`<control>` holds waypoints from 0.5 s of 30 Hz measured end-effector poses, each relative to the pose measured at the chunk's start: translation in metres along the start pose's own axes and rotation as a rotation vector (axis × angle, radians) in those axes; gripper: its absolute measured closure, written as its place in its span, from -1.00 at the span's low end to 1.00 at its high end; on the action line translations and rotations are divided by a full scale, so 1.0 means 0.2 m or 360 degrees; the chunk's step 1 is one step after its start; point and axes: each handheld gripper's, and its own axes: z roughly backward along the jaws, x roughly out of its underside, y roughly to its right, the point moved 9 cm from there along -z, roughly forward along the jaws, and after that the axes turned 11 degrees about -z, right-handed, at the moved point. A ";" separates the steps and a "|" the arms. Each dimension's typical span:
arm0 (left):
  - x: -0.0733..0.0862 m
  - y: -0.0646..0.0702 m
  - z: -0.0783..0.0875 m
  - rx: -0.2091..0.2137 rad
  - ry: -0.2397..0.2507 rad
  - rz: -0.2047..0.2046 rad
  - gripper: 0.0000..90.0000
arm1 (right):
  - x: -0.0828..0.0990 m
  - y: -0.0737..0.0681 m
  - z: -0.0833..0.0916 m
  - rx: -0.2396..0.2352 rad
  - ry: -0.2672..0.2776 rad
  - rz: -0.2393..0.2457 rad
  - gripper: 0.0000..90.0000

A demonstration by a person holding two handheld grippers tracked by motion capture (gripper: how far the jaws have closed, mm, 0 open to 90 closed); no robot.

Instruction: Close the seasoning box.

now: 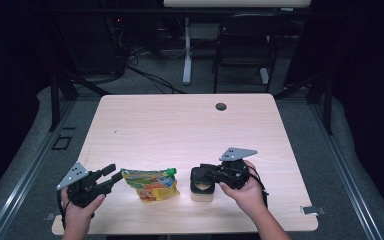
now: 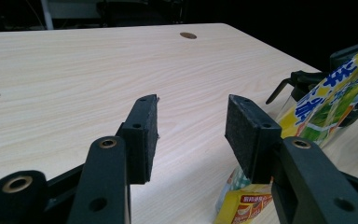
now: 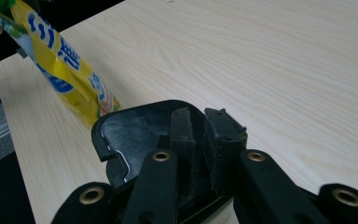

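right fingers [image 3: 200, 140] pinch a black cup's [image 3: 130, 128] rim, left gripper [image 2: 193, 133] gapes empty beside the pouch [image 1: 151, 183]; a thin rim hold could slip.

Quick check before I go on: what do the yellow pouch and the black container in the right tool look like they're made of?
The yellow printed pouch with a green cap looks like flexible glossy plastic film: it creases and catches the light. The black open container looks like thin rigid plastic with a dull, scuffed sheen and a moulded rim; the right tool pinches its wall. The pale table shows a matt wood-grain finish, possibly laminate.
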 end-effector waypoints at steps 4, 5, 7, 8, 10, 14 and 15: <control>0.00 0.00 0.00 0.0001 0.0000 0.0000 0.21 | 0.04 0.01 -0.01 0.0000 -0.0019 -0.0009 0.82; 0.00 0.00 0.00 0.0001 -0.0001 0.0001 0.21 | 0.05 0.01 -0.01 -0.0004 -0.0025 -0.0007 0.82; 0.00 0.00 0.00 0.0000 0.0002 0.0001 0.21 | 0.06 0.01 -0.02 -0.0001 -0.0031 -0.0012 0.82; 0.00 0.00 0.00 0.0000 0.0000 0.0001 0.21 | 0.07 0.01 -0.02 0.0001 -0.0040 -0.0007 0.82; 0.00 0.00 0.00 0.0000 0.0002 0.0000 0.21 | 0.07 0.00 -0.02 -0.0007 -0.0021 -0.0019 0.82; 0.00 0.00 0.00 -0.0003 0.0000 0.0000 0.20 | 0.08 0.00 -0.02 -0.0012 -0.0021 -0.0015 0.82; 0.00 0.00 0.00 -0.0003 0.0000 0.0000 0.20 | 0.08 0.00 -0.02 -0.0012 -0.0020 -0.0015 0.81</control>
